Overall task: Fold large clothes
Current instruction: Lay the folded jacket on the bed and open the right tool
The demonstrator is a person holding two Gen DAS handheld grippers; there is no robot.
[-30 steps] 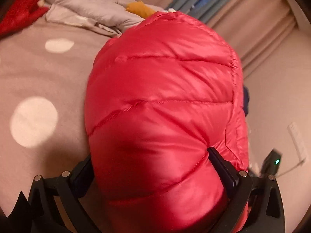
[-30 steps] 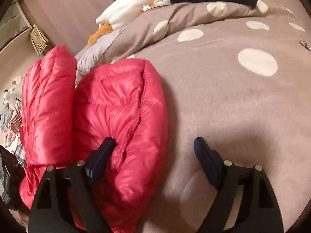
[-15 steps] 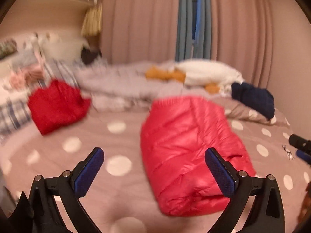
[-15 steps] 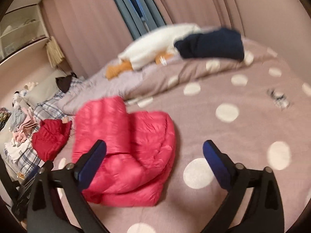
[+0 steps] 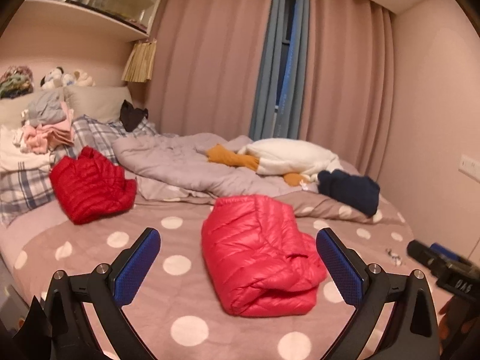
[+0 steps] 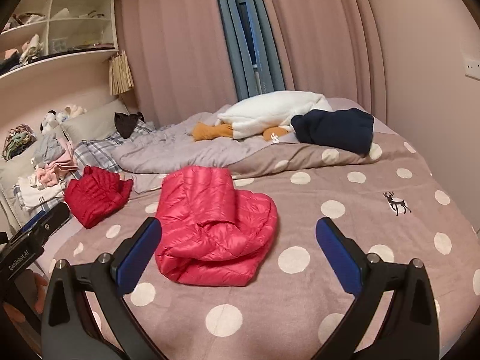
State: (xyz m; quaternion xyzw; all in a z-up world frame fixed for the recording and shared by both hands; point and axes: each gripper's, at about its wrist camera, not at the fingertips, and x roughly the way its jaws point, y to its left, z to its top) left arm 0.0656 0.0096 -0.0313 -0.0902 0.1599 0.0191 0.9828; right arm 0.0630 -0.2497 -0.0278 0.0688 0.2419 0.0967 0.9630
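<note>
A pink-red puffer jacket (image 5: 258, 252) lies folded into a bundle on the polka-dot bedspread (image 5: 180, 264); it also shows in the right wrist view (image 6: 213, 225). My left gripper (image 5: 238, 267) is open and empty, held back above the bed in front of the bundle. My right gripper (image 6: 237, 258) is open and empty too, pulled back from the bundle. The right gripper shows at the right edge of the left wrist view (image 5: 441, 262). The left gripper shows at the left edge of the right wrist view (image 6: 33, 234).
A darker red puffer jacket (image 5: 90, 186) lies folded to the left. A grey duvet (image 5: 180, 162), a white plush goose (image 5: 294, 156), a navy garment (image 5: 351, 189) and piled clothes on plaid pillows (image 5: 39, 138) sit at the back. Curtains and shelves stand behind.
Both grippers let go of the pink-red jacket and pulled back and up from it. The jacket now lies folded on the bed, and the whole room has come into view.
</note>
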